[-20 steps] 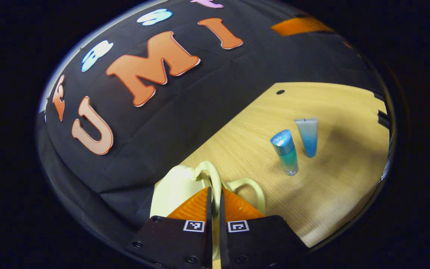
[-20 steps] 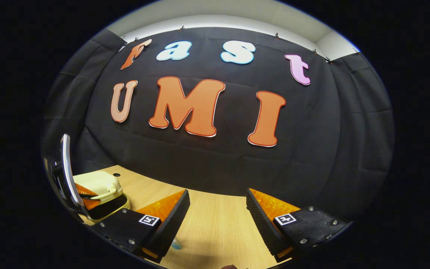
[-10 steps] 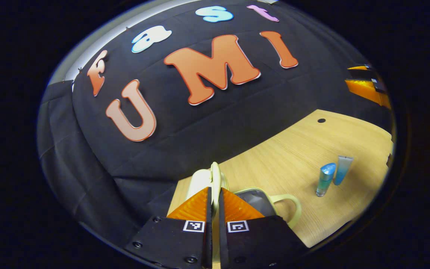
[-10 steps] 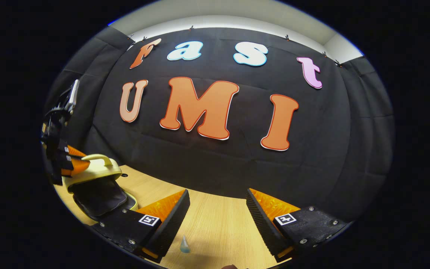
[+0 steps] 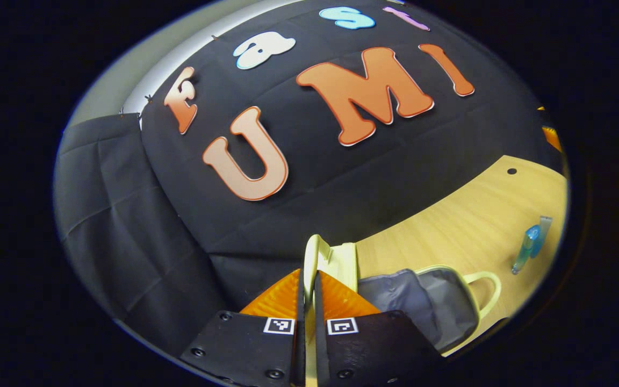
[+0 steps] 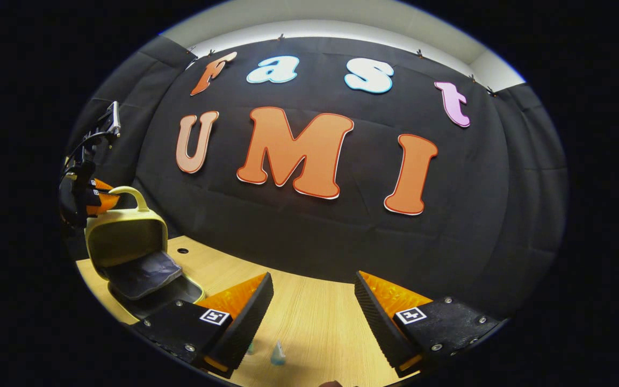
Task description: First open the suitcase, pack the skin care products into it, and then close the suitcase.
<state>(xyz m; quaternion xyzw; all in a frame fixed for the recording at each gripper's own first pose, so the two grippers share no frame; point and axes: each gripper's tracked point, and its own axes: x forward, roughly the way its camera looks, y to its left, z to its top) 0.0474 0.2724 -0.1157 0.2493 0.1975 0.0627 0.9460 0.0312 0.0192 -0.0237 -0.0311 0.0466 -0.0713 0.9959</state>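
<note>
Biggest thing first: the wooden table (image 5: 449, 215), with the little yellow suitcase (image 6: 127, 236) sitting near its left end. My left gripper (image 5: 309, 290) has its fingers pinched together on the lid handle (image 5: 310, 252), and I'm holding the lid (image 6: 124, 239) tipped up roughly upright so the grey lining (image 5: 417, 301) of the base is exposed and there's room to drop stuff in. My right gripper (image 6: 312, 301) hangs over the table with its fingers spread wide, nothing between them, I guess parked ready for the first grab. The two skin care products, a blue bottle (image 5: 525, 248) and a tube (image 5: 541, 231), stand well apart from the case, still unpacked
</note>
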